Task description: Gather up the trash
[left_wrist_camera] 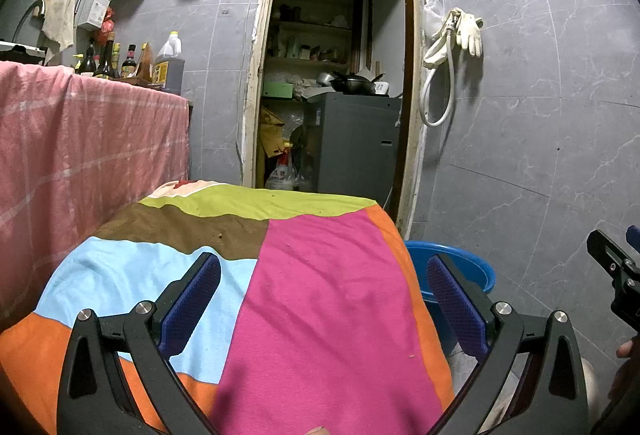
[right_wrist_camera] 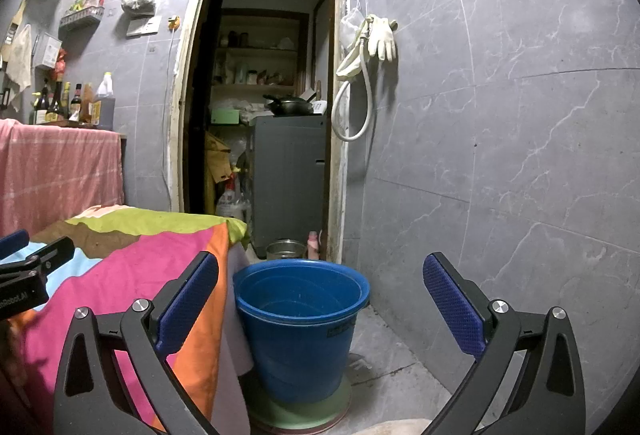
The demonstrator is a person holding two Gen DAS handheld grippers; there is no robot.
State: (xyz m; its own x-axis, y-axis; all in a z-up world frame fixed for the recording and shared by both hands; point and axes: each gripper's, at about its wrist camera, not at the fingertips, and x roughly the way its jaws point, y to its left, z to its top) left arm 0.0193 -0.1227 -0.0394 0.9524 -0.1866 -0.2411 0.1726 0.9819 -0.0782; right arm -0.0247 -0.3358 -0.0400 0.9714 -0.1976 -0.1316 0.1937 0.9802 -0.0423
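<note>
A table covered with a colourful patchwork cloth [left_wrist_camera: 312, 275] lies under my left gripper [left_wrist_camera: 324, 275], which is open and empty above it. Only tiny crumbs show on the cloth. A blue bucket [right_wrist_camera: 300, 319] stands on the floor to the right of the table [right_wrist_camera: 132, 255]; its rim also shows in the left wrist view [left_wrist_camera: 460, 255]. My right gripper [right_wrist_camera: 320, 275] is open and empty, held in front of the bucket. The right gripper shows at the edge of the left wrist view [left_wrist_camera: 616, 267]; the left gripper shows in the right wrist view [right_wrist_camera: 28, 255].
A pink-draped counter [left_wrist_camera: 80, 147] with bottles [left_wrist_camera: 168, 63] stands at the left. An open doorway [left_wrist_camera: 336, 75] leads to a storeroom with a grey cabinet [left_wrist_camera: 356, 139]. Gloves and a hose [left_wrist_camera: 456, 35] hang on the tiled wall. A metal pot [right_wrist_camera: 286, 249] sits beyond the bucket.
</note>
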